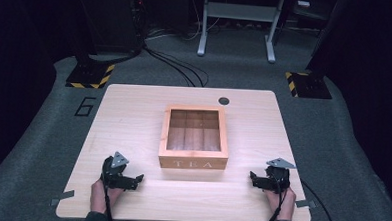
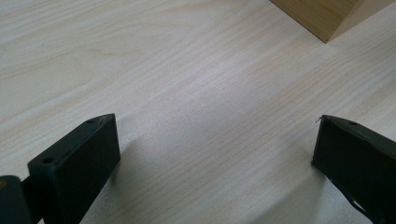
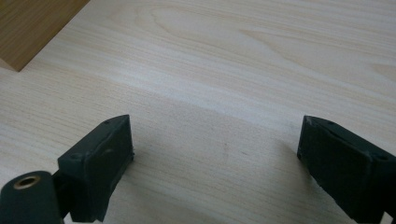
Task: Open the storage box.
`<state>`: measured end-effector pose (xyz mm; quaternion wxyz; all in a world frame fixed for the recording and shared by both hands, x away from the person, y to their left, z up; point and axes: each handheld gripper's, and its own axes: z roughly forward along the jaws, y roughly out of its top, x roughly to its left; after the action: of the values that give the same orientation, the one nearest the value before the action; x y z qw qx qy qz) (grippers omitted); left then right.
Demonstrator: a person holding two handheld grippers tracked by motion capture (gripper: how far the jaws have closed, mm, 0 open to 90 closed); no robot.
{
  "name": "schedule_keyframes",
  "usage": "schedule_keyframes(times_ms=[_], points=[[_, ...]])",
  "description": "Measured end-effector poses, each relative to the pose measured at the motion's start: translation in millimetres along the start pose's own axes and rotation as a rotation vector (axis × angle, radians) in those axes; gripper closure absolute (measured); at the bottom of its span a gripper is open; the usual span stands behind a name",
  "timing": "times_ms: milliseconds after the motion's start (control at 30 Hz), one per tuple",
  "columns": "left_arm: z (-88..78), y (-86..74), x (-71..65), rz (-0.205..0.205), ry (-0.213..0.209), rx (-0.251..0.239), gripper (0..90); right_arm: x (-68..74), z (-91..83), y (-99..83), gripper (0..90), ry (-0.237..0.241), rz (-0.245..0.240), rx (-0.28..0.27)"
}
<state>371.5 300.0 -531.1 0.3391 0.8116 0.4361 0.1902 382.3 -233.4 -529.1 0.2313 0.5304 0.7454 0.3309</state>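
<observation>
A wooden tea box [image 1: 194, 137] with "TEA" on its front sits in the middle of the table, its top showing several inner compartments. My left gripper [image 1: 133, 181] rests low over the table near the front left, open, with bare wood between its jaws. One corner of the box [image 2: 327, 16] shows at the top right of the left gripper view. My right gripper [image 1: 255, 179] rests near the front right, open and holding nothing. The box's corner [image 3: 28, 28] appears at the top left of the right gripper view.
The light wooden table [image 1: 134, 113] has a small dark round disc [image 1: 224, 100] near its back edge. Cables [image 1: 176, 64] run across the grey floor behind it. Yellow-black striped stand bases [image 1: 90, 76] sit at the back left and back right.
</observation>
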Motion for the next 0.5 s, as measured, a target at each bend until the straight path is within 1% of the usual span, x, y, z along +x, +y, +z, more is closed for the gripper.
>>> schedule_keyframes(times_ms=[167, 200, 267, 300, 500], points=[[-0.1, 0.0, 0.1, 0.001, 0.0, 0.001, 0.5, 0.2, 0.1, -0.1, 9.9, -0.003, 0.0, -0.001], [-0.1, 0.0, 0.0, 0.001, 0.0, 0.001, 0.5, -0.8, -0.3, -0.1, 10.1, 0.001, -0.012, 0.004], [0.0, 0.0, 0.0, 0.0, 0.0, 0.001, 0.5, -0.8, -0.3, -0.2, 10.3, 0.003, -0.01, 0.001], [-0.1, 0.0, 0.1, 0.001, 0.0, 0.001, 0.5, -1.5, -0.6, -0.2, 10.6, 0.006, -0.017, 0.002], [-0.1, 0.1, 0.1, 0.001, 0.0, 0.001, 0.5, -0.1, -1.2, 0.4, 10.1, 0.009, -0.015, 0.01]])
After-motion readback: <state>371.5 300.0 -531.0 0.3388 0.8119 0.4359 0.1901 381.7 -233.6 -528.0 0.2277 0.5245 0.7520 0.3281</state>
